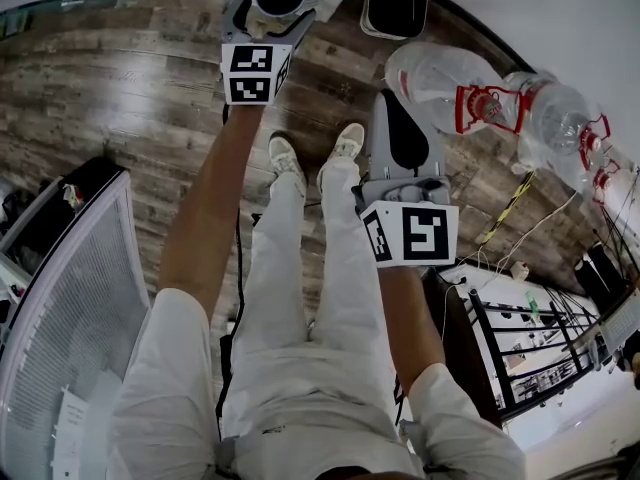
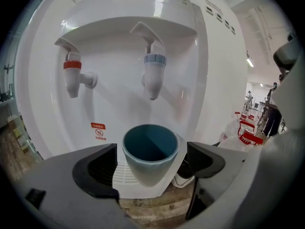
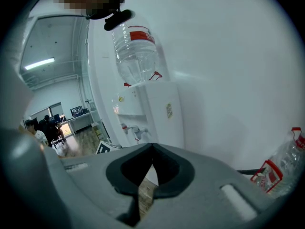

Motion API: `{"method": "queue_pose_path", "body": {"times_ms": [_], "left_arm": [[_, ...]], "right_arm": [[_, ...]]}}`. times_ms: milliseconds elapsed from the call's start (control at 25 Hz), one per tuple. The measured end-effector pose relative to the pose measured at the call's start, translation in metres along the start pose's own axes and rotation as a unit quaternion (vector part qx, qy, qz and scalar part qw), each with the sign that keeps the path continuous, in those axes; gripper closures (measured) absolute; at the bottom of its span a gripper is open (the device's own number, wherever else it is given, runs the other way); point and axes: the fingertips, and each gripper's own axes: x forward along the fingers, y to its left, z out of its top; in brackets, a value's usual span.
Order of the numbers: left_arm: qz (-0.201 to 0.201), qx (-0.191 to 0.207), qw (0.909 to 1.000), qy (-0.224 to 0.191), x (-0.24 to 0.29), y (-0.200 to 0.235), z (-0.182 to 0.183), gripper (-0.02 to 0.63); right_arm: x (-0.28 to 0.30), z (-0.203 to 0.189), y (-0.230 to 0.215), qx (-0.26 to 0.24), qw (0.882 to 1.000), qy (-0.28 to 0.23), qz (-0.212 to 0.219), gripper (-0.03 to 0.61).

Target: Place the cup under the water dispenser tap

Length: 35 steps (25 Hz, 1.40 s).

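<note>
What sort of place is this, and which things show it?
Probably an office or lab: a white water dispenser, large clear plastic refill bottles on the wooden floor, and desks with monitors behind.

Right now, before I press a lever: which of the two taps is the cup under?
The blue-collared tap, on the right in the left gripper view: the cup stands below its spout. The red-collared tap is off to the left.

Bright, even light; fisheye-warped edges
</note>
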Motion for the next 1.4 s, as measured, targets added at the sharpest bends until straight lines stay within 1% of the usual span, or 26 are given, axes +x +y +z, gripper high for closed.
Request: {"method": "queue_pose_path", "body": {"times_ms": [280, 520, 680, 880, 1120, 1400], "left_arm": [[-0.001, 0.000, 1.0000, -0.002, -0.031, -0.010, 0.017, 0.163], [-0.001, -0.009, 0.9999, -0.015, -0.066, -0.018, 0.043, 0.163], [-0.001, -0.033, 0.9990, -0.029, -0.095, -0.021, 0.064, 0.163], [0.021, -0.058, 0.9974, -0.036, -0.136, -0.021, 0.091, 0.169], [0.024, -0.067, 0.9957, -0.059, -0.187, -0.031, 0.131, 0.201], [0.016, -0.074, 0.9935, -0.085, -0.245, -0.065, 0.182, 0.249]], "right_arm": [[-0.020, 0.022, 0.010, -0.001, 1.000, -0.016, -0.005, 0.580], [-0.042, 0.038, 0.021, 0.002, 1.000, -0.025, -0.011, 0.580], [-0.060, 0.051, 0.032, -0.001, 0.999, -0.030, -0.013, 0.580], [-0.082, 0.069, 0.042, -0.004, 0.999, -0.031, -0.014, 0.580], [-0.113, 0.100, 0.055, -0.009, 0.999, -0.042, -0.018, 0.580], [-0.150, 0.135, 0.068, -0.019, 0.999, -0.049, -0.008, 0.580]]}}
